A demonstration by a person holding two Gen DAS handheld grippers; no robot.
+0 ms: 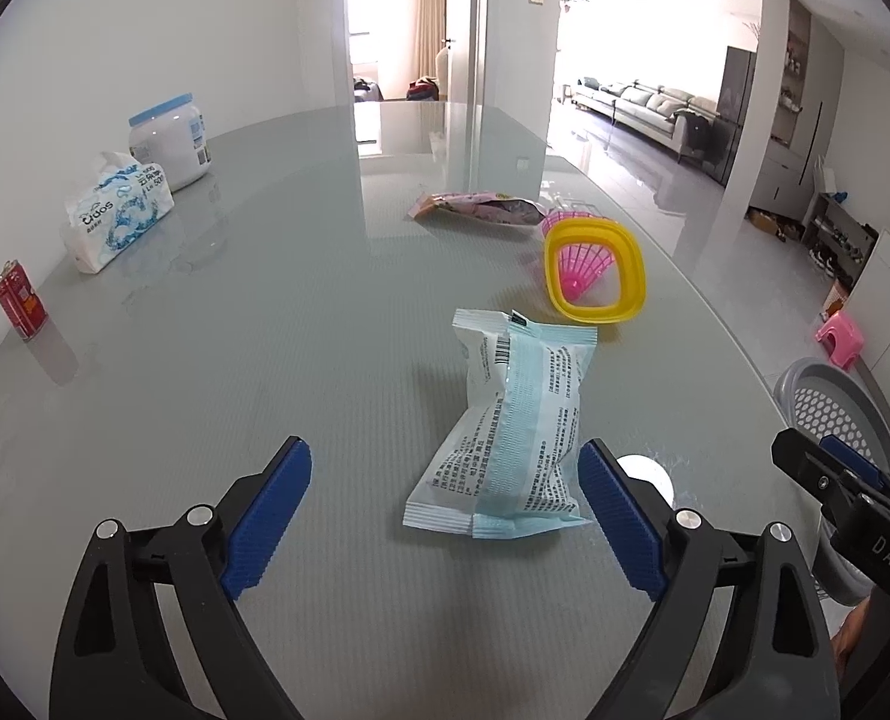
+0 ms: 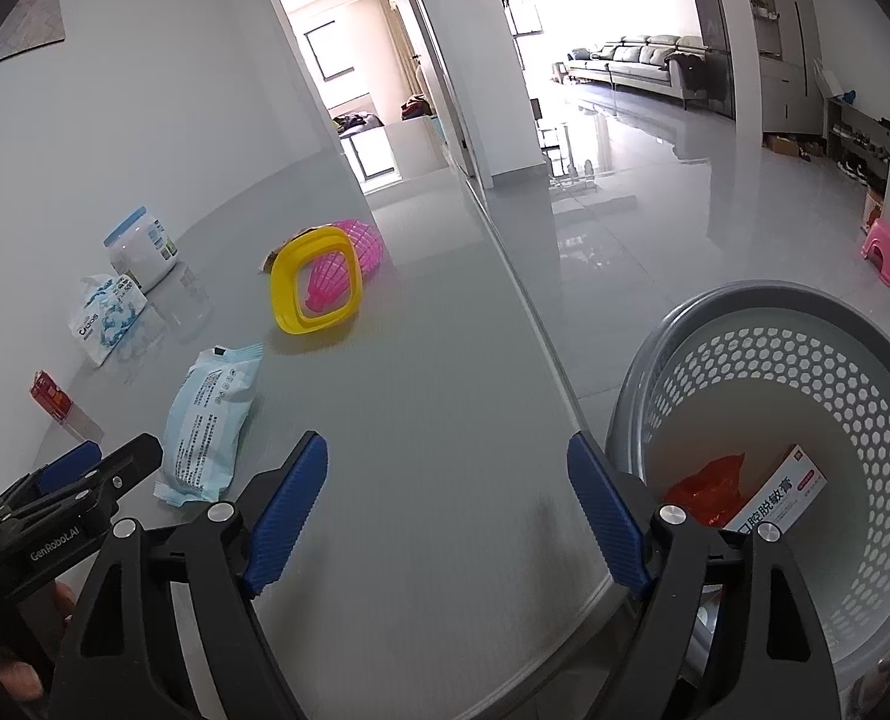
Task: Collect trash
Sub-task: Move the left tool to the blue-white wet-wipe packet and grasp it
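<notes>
A light blue and white snack wrapper (image 1: 508, 426) lies on the grey table, just ahead of my left gripper (image 1: 445, 480), which is open and empty, its right pad beside the wrapper's lower corner. The wrapper also shows in the right wrist view (image 2: 208, 423). A pink wrapper (image 1: 478, 210) lies farther back. My right gripper (image 2: 448, 480) is open and empty above the table's right edge. A grey perforated trash basket (image 2: 805, 360) stands beside the table, holding a red wrapper (image 2: 706, 489) and a white box (image 2: 781, 495).
A yellow-rimmed pink basket (image 1: 595, 270) lies on its side behind the blue wrapper. A tissue pack (image 1: 118, 213), a white jar (image 1: 169, 141) and a red can (image 1: 19, 300) stand along the left wall. A pink stool (image 2: 886, 252) stands on the floor.
</notes>
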